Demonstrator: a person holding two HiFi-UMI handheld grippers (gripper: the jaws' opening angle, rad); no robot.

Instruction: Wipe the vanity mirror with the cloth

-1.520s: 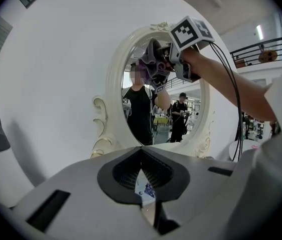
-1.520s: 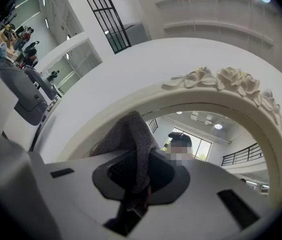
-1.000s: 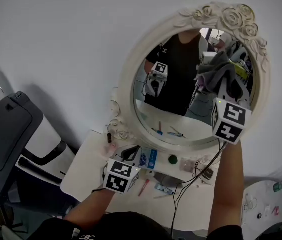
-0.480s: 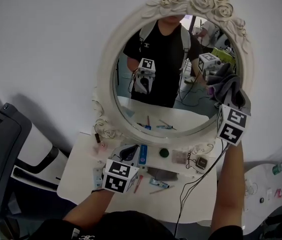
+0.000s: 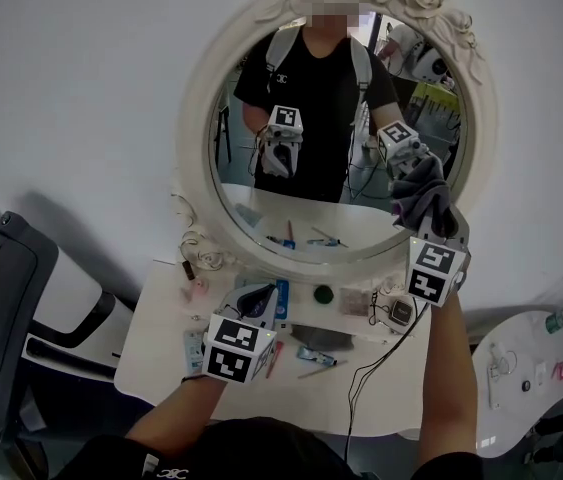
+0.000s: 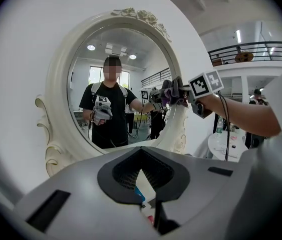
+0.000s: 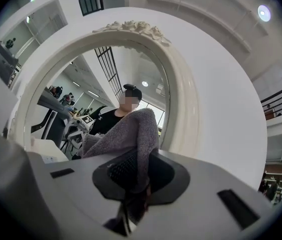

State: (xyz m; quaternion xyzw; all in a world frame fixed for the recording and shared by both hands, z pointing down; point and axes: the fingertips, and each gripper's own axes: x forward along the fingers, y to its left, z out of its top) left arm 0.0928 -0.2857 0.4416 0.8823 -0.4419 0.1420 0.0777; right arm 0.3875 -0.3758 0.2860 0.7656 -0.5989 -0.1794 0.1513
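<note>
The oval vanity mirror [image 5: 331, 118] in its ornate white frame [image 5: 197, 118] stands against the wall. My right gripper [image 5: 435, 225] is shut on a grey fluffy cloth [image 5: 419, 193], which lies against the glass at the lower right, close to the frame. In the right gripper view the cloth [image 7: 128, 131] rises from between the jaws of the right gripper [image 7: 139, 159] towards the mirror [image 7: 80, 99]. My left gripper [image 5: 251, 303] hangs low over the vanity table [image 5: 161, 353], shut and empty. In its own view the left gripper [image 6: 141, 156] faces the mirror [image 6: 115, 84], with the cloth [image 6: 173, 90] at the glass's right edge.
Small items lie on the table below the mirror: a blue box [image 5: 279, 293], a green round thing [image 5: 322, 293], a red pen [image 5: 271, 360], a tube [image 5: 316, 356] and a black cable [image 5: 366, 378]. A grey chair [image 5: 1, 298] stands at left, a white round side table [image 5: 531, 378] at right.
My right gripper has slid the cloth down the mirror's right side, from the upper right to the lower right. The left gripper has stayed low over the table.
</note>
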